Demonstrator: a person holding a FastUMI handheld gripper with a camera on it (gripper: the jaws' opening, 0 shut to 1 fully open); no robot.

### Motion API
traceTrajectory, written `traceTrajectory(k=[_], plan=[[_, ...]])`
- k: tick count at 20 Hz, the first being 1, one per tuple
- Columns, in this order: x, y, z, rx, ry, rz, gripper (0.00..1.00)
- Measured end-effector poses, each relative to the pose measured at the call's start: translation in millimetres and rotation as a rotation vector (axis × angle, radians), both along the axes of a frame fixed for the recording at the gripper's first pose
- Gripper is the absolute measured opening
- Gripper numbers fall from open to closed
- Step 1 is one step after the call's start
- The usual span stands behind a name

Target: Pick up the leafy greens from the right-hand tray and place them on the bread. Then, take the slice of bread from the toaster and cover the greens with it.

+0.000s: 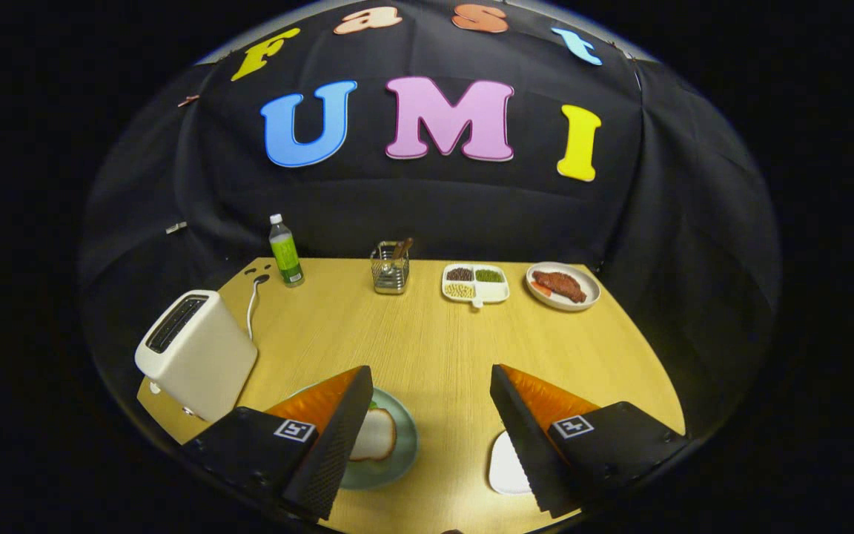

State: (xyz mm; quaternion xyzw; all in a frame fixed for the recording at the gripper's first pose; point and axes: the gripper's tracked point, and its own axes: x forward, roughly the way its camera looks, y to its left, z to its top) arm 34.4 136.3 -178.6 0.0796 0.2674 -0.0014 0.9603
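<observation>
Wood-grain tan bench [434,348] carries a smooth cream boxy toaster [196,354] at ten o'clock. Pale green round plate [397,460] holds the soft bread slice [375,436] behind the left finger; a white tray [505,469] hides behind the right, greens unseen. Fingers [431,437] apart, empty; limp leaves could slip.

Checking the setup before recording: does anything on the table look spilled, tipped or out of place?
Nothing stands out. The toaster, green bottle, utensil holder, divided dish and plate of meat all sit upright on the table. The bread lies on its green plate by the open gripper.
</observation>
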Motion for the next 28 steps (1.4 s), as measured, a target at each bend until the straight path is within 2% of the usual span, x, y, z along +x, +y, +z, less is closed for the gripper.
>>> traceTrajectory(k=[5,12,18,25,28], plan=[[-8.9,-41.9,68.9,-0.087,-0.163,0.066,0.98],[-41.2,-92.9,129.4,-0.064,-0.274,0.101,0.98],[-70.1,-140.9,140.3,0.007,-0.298,0.066,0.98],[-85.9,-170.1,134.5,0.024,-0.314,0.138,0.98],[-84.0,-180.0,130.1,0.032,-0.327,0.140,0.98]])
